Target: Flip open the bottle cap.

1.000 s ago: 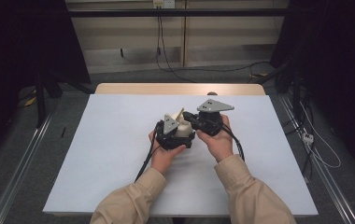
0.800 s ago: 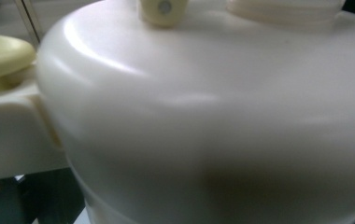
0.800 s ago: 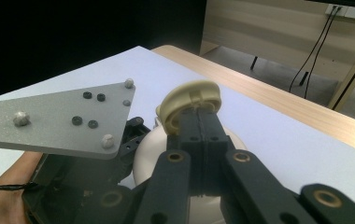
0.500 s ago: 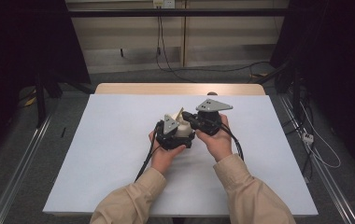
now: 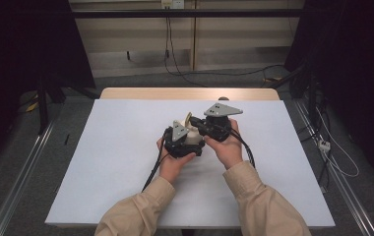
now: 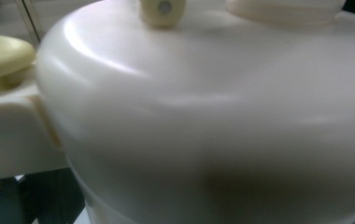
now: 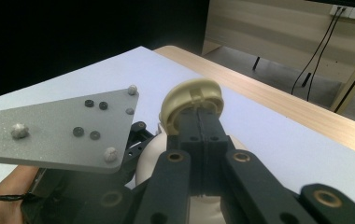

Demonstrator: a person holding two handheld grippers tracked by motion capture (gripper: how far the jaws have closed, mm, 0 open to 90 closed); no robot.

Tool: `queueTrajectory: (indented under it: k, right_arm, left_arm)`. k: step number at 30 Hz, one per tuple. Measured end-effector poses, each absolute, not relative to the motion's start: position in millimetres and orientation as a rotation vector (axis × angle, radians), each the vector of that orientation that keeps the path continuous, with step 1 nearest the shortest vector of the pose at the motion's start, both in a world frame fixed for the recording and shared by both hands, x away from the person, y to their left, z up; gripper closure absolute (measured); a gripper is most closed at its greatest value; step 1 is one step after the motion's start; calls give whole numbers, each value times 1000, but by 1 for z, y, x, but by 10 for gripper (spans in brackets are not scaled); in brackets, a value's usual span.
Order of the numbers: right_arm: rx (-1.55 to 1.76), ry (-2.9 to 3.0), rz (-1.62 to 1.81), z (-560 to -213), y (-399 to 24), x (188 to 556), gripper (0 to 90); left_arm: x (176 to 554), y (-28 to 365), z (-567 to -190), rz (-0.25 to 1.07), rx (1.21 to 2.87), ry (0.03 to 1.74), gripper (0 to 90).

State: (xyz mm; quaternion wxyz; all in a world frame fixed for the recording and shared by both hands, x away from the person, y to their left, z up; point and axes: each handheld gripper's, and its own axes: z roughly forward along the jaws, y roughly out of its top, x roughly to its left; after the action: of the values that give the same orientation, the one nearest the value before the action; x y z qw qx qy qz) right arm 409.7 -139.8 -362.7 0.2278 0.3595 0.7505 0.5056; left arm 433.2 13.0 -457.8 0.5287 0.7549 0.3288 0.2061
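A white rounded plastic container [image 5: 193,136] is held above the middle of the table, its smooth wall [image 6: 203,116] close up in the left gripper view. My left gripper [image 5: 185,140] is closed around it; its jaws are hidden, and its grey plate [image 7: 59,128] appears in the right gripper view. A pale yellow round lid [image 7: 185,95] stands on edge above the container [image 7: 150,156]. My right gripper [image 7: 198,114] is shut on the lid's rim, its jaws pressed together. From above, the right gripper [image 5: 196,124] reaches in from the right to the lid [image 5: 188,118].
The white-covered table [image 5: 116,157] has a wooden strip [image 5: 185,93] along its far edge. Beyond it are grey floor, wall panels and trailing cables [image 5: 332,157]. Metal rails [image 5: 22,172] run along both sides of the table.
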Motion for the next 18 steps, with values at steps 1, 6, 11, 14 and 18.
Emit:
queueTrajectory:
  k: [1,6,11,14,18]
  right_arm:
    - [991,2067,1394,-363,-139,410,900]
    - [993,2070,1395,-364,-138,413,900]
    - [995,2077,1392,-364,-135,417,900]
    - [991,2080,1394,-364,-133,418,900]
    - [992,2080,1392,-364,-134,417,900]
  left_arm:
    - [433,13,-458,492,1803,785,48]
    - [433,13,-458,490,1804,785,47]
    - [434,14,-458,495,1808,778,47]
    - [434,14,-458,490,1809,776,46]
    - [433,14,-458,484,1797,784,46]
